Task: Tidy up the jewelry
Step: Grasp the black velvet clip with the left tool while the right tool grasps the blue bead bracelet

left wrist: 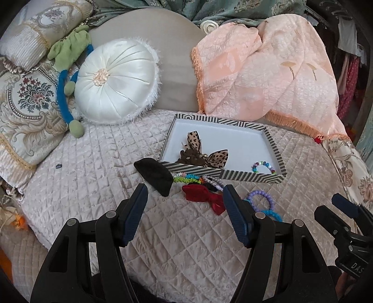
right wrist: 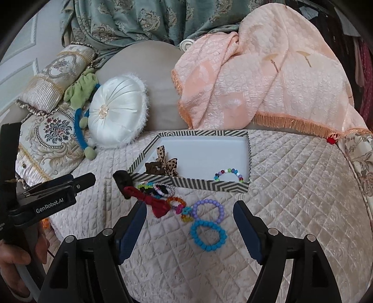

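Both grippers hang over the quilted cream bedspread (right wrist: 291, 186) with nothing between their dark blue pads. Left gripper (left wrist: 185, 193): jaws spread wide, empty. Right gripper (right wrist: 190, 209): jaws likewise wide apart, empty, clear of the items beneath.

Loose jewellery lies on the bedspread just in front of the right gripper: a bright blue beaded bracelet (right wrist: 208, 235) touching a lilac beaded bracelet (right wrist: 208, 209), a small multicoloured bead ring (right wrist: 179, 205) beside them, a dark red velvet bow (right wrist: 149, 200), a cluster of green bead and sparkly hair bands (right wrist: 158, 187), and a black fabric clip (right wrist: 122, 178) resting against the near-left corner of the tray.

Just behind this cluster sits a shallow black-and-white striped cardboard tray with a white floor (right wrist: 191, 183). Inside it: a leopard-print ribbon bow with a brown scrunchie (right wrist: 165, 163) at the near left, and a multicoloured beaded bracelet (right wrist: 229, 174) at the near right.

Legible writing: "GenRobot.AI" in white on the body of the left gripper as seen from the right wrist view, held by a hand (right wrist: 16, 261); "DAS" is partly readable on the right gripper at the lower right edge of the left wrist view.

Further back: a round white satin cushion (left wrist: 114, 79), a green and blue soft toy (left wrist: 67, 51), floral brocade pillows (left wrist: 25, 100), a peach fringed blanket (left wrist: 268, 70) and teal patterned curtains (right wrist: 130, 21).
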`<state>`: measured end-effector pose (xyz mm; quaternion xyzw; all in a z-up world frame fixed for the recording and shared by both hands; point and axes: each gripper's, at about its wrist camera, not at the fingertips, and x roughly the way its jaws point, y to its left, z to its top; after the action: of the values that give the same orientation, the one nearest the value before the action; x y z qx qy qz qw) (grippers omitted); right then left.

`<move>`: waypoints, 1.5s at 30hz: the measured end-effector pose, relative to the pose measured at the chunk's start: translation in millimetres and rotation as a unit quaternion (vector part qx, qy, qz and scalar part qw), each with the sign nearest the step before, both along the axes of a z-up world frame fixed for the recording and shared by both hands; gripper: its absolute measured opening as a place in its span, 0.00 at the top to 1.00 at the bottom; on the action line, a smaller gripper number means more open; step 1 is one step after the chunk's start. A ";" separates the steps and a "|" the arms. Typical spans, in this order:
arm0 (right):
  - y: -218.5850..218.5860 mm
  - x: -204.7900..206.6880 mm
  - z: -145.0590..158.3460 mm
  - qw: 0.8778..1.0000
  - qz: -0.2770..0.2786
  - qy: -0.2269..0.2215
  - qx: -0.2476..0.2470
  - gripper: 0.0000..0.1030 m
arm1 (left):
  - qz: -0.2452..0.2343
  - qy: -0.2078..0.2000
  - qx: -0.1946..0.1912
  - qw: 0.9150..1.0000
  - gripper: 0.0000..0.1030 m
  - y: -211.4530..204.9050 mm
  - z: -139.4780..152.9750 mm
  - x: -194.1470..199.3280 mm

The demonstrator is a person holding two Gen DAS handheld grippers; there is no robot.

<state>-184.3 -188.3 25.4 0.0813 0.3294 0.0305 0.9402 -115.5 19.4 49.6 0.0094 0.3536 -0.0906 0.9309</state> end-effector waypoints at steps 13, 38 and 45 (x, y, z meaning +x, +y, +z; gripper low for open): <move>-9.9 -9.1 -20.7 1.000 -0.009 0.024 -0.015 0.28 | 0.034 0.042 -0.071 0.996 0.35 54.7 -5.3 10.5; -27.2 55.5 -112.7 0.991 -0.008 0.131 -0.034 0.50 | 0.112 0.198 -0.215 0.950 0.24 82.1 -104.5 149.9; -31.3 60.1 -124.4 0.990 -0.007 0.137 -0.035 0.79 | 0.110 0.225 -0.202 0.947 0.24 65.8 -126.8 175.2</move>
<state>-124.1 -219.6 -99.0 0.0543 0.4554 0.0007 0.8886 59.7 85.2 -77.1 -0.2389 0.5274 -0.0571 0.8134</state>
